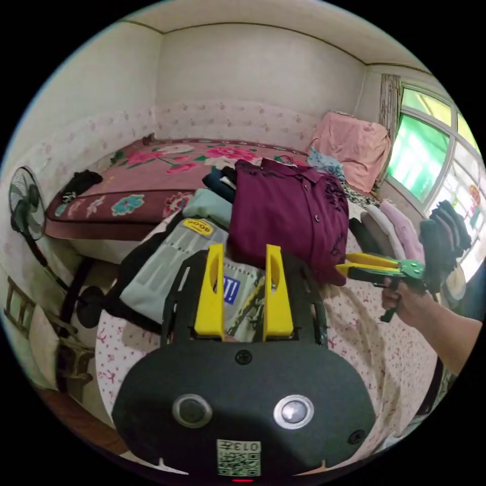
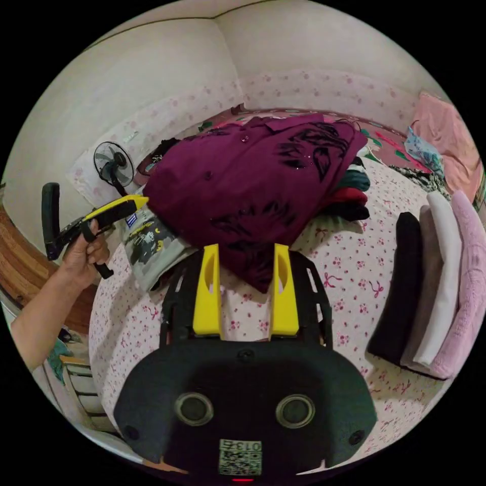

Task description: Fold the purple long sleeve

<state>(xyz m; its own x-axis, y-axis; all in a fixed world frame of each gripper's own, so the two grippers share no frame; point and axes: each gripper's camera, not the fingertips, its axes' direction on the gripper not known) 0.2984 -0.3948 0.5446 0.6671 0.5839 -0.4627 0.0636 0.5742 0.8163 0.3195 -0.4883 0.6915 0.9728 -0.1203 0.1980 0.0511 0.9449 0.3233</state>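
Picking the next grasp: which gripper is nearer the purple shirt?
Right, by a little. The right gripper sits at the purple shirt's near edge; the left gripper hangs just off its corner.

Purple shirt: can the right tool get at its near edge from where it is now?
Probably yes. The right tool is open, with the purple shirt hanging just past its tips on top of the clothes pile, and nothing lies between them.

Bare tablecloth (image 2: 349, 283) between purple shirt (image 2: 243, 182) and folded stack (image 2: 435, 283).
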